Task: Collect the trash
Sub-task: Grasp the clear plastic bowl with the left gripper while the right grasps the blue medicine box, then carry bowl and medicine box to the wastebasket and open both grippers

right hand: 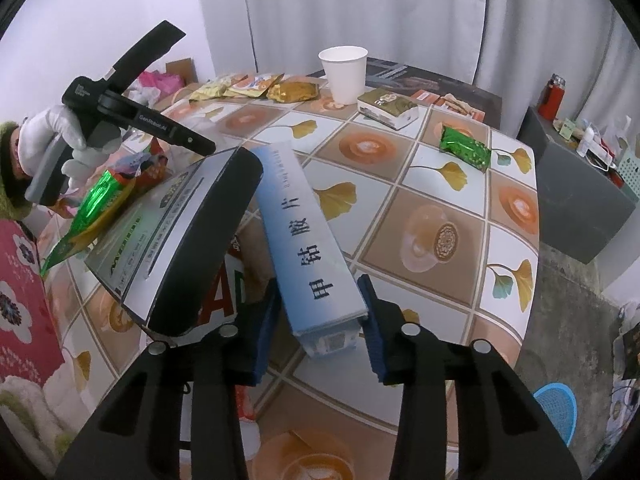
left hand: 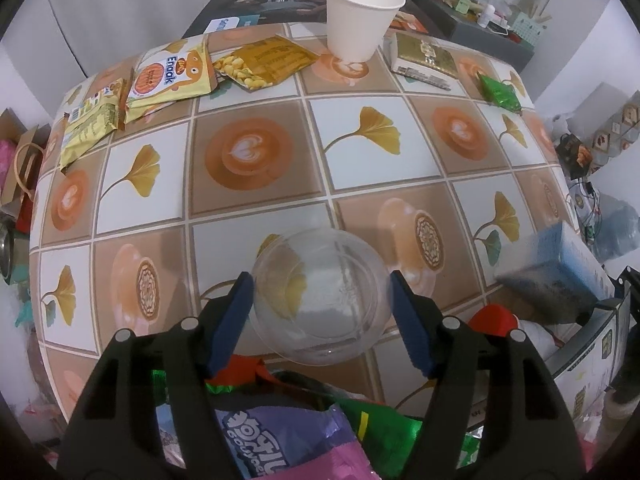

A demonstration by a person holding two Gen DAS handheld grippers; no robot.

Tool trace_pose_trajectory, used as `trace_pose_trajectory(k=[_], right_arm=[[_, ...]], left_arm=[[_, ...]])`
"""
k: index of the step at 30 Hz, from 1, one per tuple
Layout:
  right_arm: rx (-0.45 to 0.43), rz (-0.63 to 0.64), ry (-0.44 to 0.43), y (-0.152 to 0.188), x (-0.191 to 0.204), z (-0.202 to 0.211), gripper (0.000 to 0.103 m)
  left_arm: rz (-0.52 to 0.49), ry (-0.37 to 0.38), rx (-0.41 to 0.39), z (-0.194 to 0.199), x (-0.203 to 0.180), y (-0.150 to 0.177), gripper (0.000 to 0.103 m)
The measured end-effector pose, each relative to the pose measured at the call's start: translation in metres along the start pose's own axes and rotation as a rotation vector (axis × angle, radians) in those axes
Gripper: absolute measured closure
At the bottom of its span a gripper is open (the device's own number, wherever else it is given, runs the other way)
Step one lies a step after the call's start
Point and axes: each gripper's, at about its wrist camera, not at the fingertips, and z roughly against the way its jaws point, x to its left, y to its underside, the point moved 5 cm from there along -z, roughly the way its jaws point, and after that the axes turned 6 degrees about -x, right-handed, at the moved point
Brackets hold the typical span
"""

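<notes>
Here the left gripper (left hand: pixel 322 312) holds a clear plastic cup (left hand: pixel 320 296) between its wide jaws, over the near table (left hand: pixel 256 216) edge. The right gripper (right hand: pixel 320 320), half open, grips a blue medicine box (right hand: pixel 308 240); the middle of the table lies free.

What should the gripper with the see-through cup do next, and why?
Probably lower the clear plastic cup a little and let go. The left gripper holds it between its blue pads, right above the heap of wrappers already collected below. The paper cup and snack packets at the far side of the table are not yet collected.
</notes>
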Motion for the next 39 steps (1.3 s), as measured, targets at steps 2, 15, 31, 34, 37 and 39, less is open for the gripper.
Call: trace_pose_trajectory(k=[2, 15, 31, 34, 37, 39], right_arm=[[-0.006, -0.013, 0.007, 0.0, -0.003, 0.001, 0.068], [-0.05, -0.087, 0.039, -0.002, -0.024, 0.016, 0.072], [-0.104, -0.11, 0.096, -0.009, -0.037, 0.051, 0.074], [-0.121, -0.112, 0.108, -0.011, -0.038, 0.062, 0.074], [-0.144, -0.112, 0.118, -0.013, -0.04, 0.076, 0.074], [-0.165, -0.113, 0.127, -0.013, -0.042, 0.088, 0.074]], left_arm=[[0.006, 0.004, -0.009, 0.002, 0.0, 0.0, 0.039], [0.01, 0.022, -0.084, 0.026, -0.006, -0.007, 0.039], [0.0, 0.044, -0.179, 0.071, -0.025, -0.013, 0.039], [-0.004, 0.047, -0.202, 0.084, -0.03, -0.014, 0.039], [-0.006, 0.048, -0.217, 0.096, -0.036, -0.015, 0.039], [-0.007, 0.058, -0.231, 0.105, -0.042, -0.017, 0.039]])
